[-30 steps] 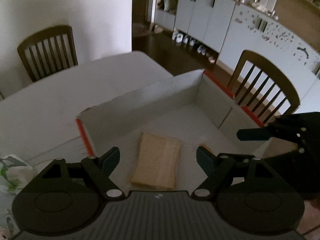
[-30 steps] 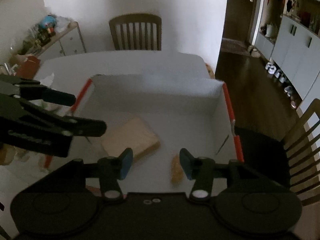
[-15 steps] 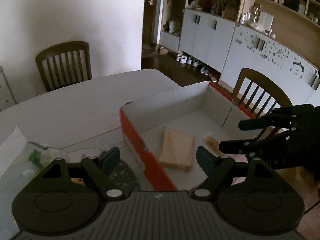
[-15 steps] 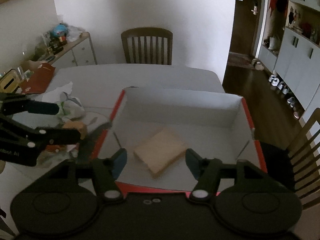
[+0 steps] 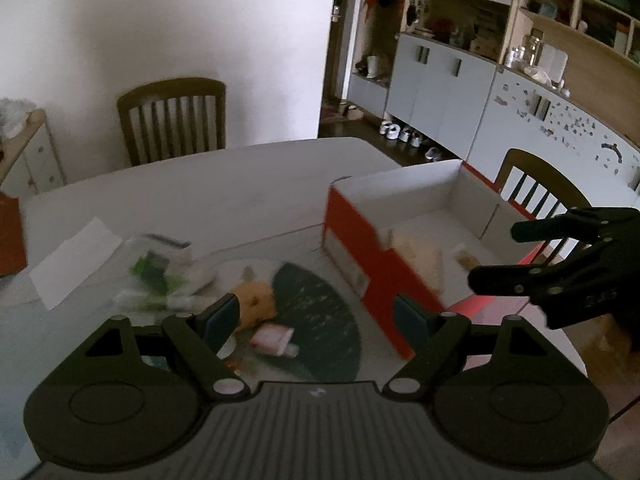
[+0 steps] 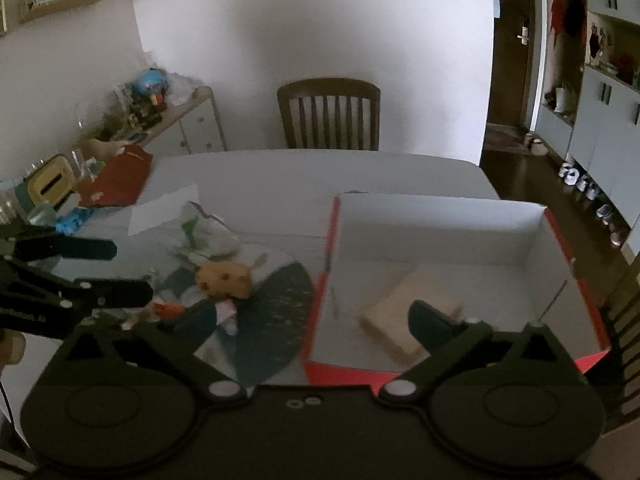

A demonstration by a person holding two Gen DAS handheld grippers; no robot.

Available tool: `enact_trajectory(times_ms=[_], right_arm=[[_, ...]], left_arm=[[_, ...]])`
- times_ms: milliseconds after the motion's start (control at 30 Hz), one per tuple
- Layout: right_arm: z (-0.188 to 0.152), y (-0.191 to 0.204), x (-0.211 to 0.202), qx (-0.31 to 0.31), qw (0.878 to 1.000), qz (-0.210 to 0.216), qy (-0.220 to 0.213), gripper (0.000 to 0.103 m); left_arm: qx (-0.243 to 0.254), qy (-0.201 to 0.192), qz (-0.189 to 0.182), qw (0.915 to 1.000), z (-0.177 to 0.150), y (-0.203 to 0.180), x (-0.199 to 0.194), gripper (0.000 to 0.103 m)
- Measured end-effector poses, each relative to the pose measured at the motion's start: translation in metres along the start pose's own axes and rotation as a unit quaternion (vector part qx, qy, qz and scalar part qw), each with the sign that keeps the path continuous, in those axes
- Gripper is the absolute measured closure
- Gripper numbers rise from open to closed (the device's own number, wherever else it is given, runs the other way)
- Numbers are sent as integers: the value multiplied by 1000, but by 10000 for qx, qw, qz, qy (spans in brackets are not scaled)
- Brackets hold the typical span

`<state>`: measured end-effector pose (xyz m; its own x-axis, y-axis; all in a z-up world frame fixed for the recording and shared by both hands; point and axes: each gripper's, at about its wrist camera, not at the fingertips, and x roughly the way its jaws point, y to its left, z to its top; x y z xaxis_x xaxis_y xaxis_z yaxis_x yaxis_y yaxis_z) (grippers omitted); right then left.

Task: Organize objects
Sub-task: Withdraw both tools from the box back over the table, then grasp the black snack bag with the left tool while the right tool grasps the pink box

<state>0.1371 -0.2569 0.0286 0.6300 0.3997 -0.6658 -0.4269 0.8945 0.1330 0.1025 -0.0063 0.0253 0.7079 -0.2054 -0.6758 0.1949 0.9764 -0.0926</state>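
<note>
A red cardboard box (image 6: pixel 440 208) with a white inside stands on the right of the table; it also shows in the left wrist view (image 5: pixel 352 240). A tan flat block (image 6: pixel 404 304) lies in it. Left of the box, on a dark round mat (image 6: pixel 276 312), lie a yellow holed toy (image 6: pixel 224 278), a small pink item (image 5: pixel 272 338) and crumpled wrappers (image 6: pixel 200 232). My left gripper (image 5: pixel 316 316) is open and empty above the mat. My right gripper (image 6: pixel 312 320) is open and empty over the box's near left corner.
White table (image 6: pixel 304 172) with a sheet of paper (image 5: pixel 72 260) at the left. Wooden chairs stand at the far side (image 6: pixel 328 112) and at the right (image 5: pixel 536 184). A cluttered sideboard (image 6: pixel 152 120) is at the far left, cabinets (image 5: pixel 460 92) on the right.
Both grippers have pulled back and swung left, from over the box's inside to the clutter on the mat. Both stay open and empty.
</note>
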Motion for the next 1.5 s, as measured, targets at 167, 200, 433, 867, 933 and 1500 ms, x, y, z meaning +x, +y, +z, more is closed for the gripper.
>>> enact_trajectory(times_ms=[167, 200, 433, 867, 933, 1500], right_arm=[[-2, 21, 3, 107, 9999, 25, -10, 1], [-3, 24, 5, 112, 9999, 13, -4, 1], [-9, 52, 16, 150, 9998, -127, 24, 1], [-25, 105, 51, -89, 9993, -159, 320, 1], [-27, 110, 58, -88, 9991, -167, 380, 1], [-30, 111, 125, -317, 9928, -282, 1124, 3]], left_arm=[[-132, -12, 35, 9999, -19, 31, -12, 11], [-156, -8, 27, 9999, -23, 38, -14, 11], [-268, 12, 38, 9996, -52, 76, -19, 0], [-267, 347, 251, 9987, -106, 142, -11, 0], [-198, 378, 310, 9986, -112, 150, -9, 0], [485, 740, 59, 9961, -137, 178, 28, 0]])
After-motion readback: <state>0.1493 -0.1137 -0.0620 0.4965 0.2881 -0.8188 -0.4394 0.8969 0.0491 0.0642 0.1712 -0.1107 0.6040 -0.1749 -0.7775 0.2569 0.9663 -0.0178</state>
